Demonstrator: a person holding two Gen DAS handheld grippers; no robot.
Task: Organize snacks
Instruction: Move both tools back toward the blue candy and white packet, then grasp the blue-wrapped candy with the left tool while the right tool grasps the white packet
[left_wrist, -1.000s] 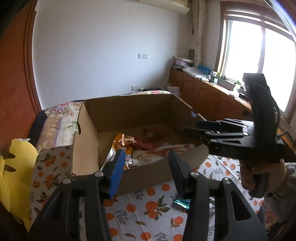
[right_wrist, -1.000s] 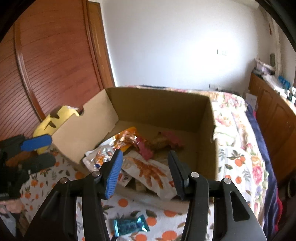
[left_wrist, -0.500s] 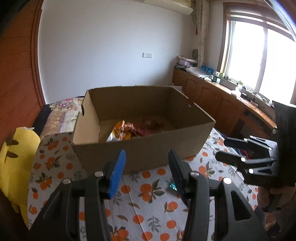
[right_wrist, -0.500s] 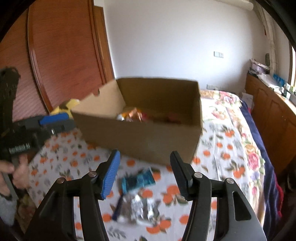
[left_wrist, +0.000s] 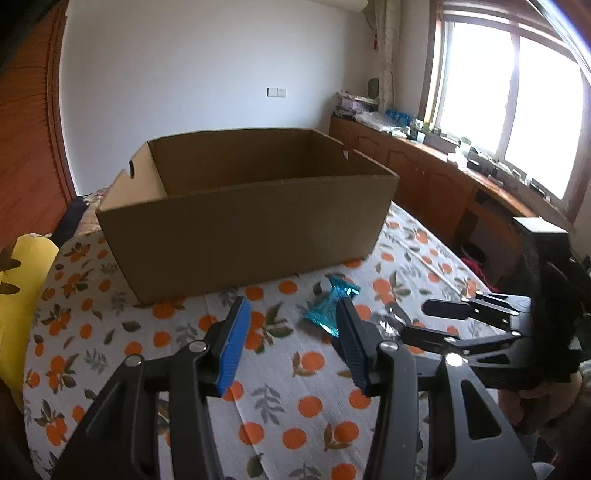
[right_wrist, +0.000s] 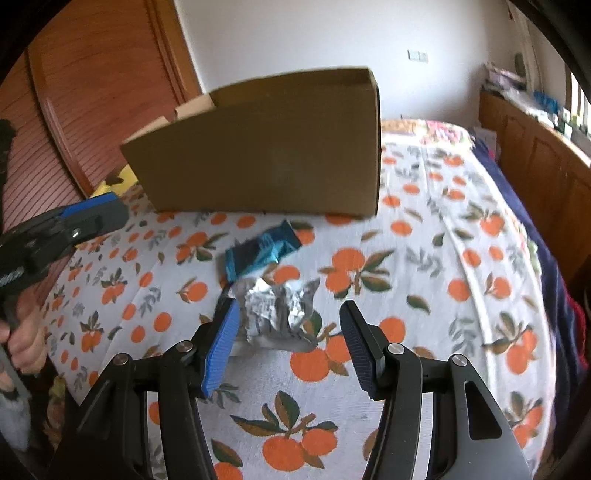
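A brown cardboard box (left_wrist: 243, 221) stands on the orange-print cloth; it also shows in the right wrist view (right_wrist: 266, 158), its inside hidden. A blue foil snack (right_wrist: 260, 253) and a crumpled silver packet (right_wrist: 277, 314) lie in front of it. The blue snack also shows in the left wrist view (left_wrist: 330, 306). My right gripper (right_wrist: 288, 341) is open, low over the cloth, with the silver packet between and just ahead of its fingers. My left gripper (left_wrist: 293, 347) is open and empty, left of the blue snack. The right gripper also shows in the left wrist view (left_wrist: 424, 321).
A yellow cushion (left_wrist: 18, 295) lies at the bed's left edge. Wooden cabinets (left_wrist: 443, 181) run under the window on the right. A wooden sliding door (right_wrist: 92, 92) stands behind the box on the left. The left gripper shows in the right wrist view (right_wrist: 92, 218).
Both grippers pulled back from above the box and dropped low in front of it. The box's contents went out of sight; the right gripper now frames the silver packet.
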